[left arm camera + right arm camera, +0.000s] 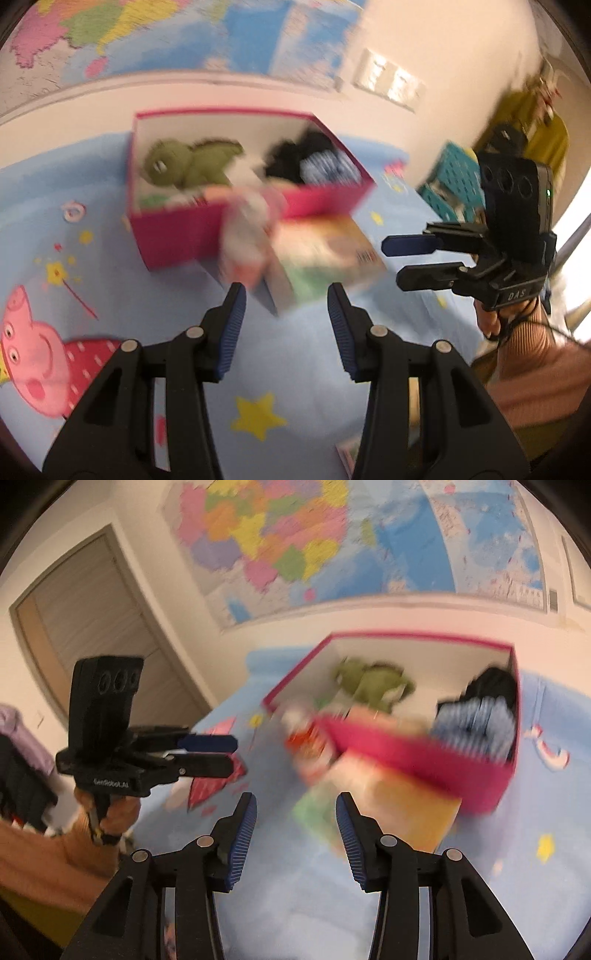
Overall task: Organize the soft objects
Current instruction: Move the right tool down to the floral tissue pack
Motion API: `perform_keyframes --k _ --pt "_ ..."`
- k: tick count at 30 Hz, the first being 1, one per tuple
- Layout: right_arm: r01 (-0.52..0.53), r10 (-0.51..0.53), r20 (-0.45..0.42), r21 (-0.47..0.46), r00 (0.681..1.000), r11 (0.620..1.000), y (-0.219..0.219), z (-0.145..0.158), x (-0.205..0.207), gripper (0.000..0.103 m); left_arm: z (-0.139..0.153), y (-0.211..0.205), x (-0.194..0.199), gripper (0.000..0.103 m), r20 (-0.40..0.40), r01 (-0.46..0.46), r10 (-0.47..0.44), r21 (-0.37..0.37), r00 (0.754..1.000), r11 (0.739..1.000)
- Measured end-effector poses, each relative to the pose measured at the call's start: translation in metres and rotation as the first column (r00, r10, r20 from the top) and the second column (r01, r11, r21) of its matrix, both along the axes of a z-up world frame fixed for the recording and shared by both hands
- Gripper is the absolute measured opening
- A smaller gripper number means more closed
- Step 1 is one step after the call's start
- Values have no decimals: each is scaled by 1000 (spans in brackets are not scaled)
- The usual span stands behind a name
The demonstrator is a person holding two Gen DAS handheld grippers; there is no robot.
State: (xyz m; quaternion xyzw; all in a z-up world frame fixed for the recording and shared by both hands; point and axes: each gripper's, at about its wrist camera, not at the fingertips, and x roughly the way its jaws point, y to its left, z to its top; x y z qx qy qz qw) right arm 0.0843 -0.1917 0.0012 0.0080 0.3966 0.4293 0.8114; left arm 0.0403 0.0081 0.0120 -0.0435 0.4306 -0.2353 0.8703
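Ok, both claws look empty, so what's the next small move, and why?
Probably ease the left claw forward onto the pale pink plush and close on it. That toy seems to hang at the front wall of the pink box rather than inside with the green plush, and it sits just ahead of the open, empty left claw. Blur hides exactly how it lies.

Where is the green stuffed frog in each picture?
Left wrist view: green stuffed frog lies upper left of centre, in the left end of the pink box.
Right wrist view: frog lies right of centre, at the box's back.
Shared landmark: wall map.
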Motion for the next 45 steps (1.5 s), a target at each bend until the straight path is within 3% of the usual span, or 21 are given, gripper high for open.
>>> perform_keyframes --k 10,24,30,34,38,45 --pt "-54 48 -127 -50 991 997 1 -49 -59 46 -38 -18 -61 47 -94 74 -77 -30 993 997" --pt "-159 151 -165 -39 975 987 29 -62 -89 46 -59 0 -133 47 -168 88 -102 -88 980 992" --pt "-178 169 -170 -39 971 983 34 -64 -92 46 -71 -9 -160 47 -212 150 -148 -8 966 989" --pt "-185 177 -170 -34 969 982 33 -68 -94 46 -81 -23 -159 47 -233 158 -135 82 963 984" --pt "-184 176 -180 -32 968 982 34 -73 -94 46 -80 -23 -147 47 -225 119 -101 68 969 991" --pt "-127 118 -187 -39 975 991 24 -78 -81 46 -83 -13 -114 47 -221 -25 37 55 975 998"
